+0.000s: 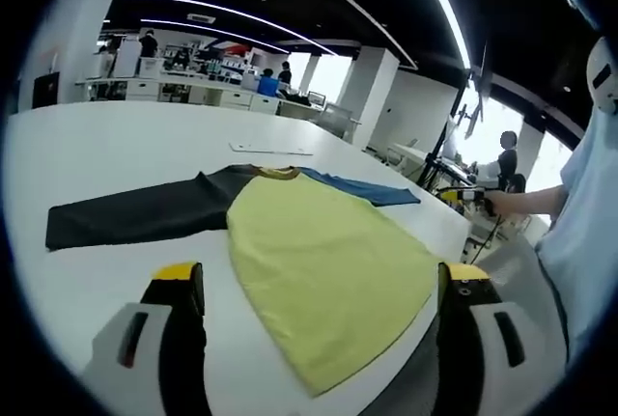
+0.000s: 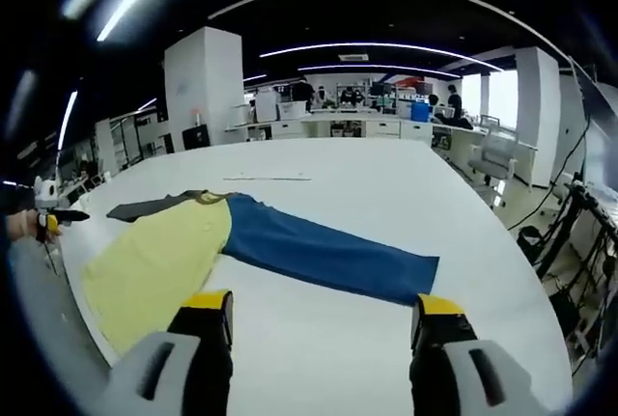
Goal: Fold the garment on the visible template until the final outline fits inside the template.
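Lying flat on a white table (image 1: 97,146), a long-sleeved shirt (image 1: 328,262) w/ yellow body, one black sleeve (image 1: 135,213) & one blue sleeve (image 2: 319,252), both spread straight out to opposite sides. Left gripper (image 1: 319,291) hovers above the yellow body near the table edge, jaws wide apart, holding nothing. Right gripper (image 2: 319,324) hangs over bare tabletop just beside the blue sleeve, jaws also wide apart, empty. A thin pale strip (image 2: 266,179) lies on the table beyond the collar. Office desks & people in bkgd
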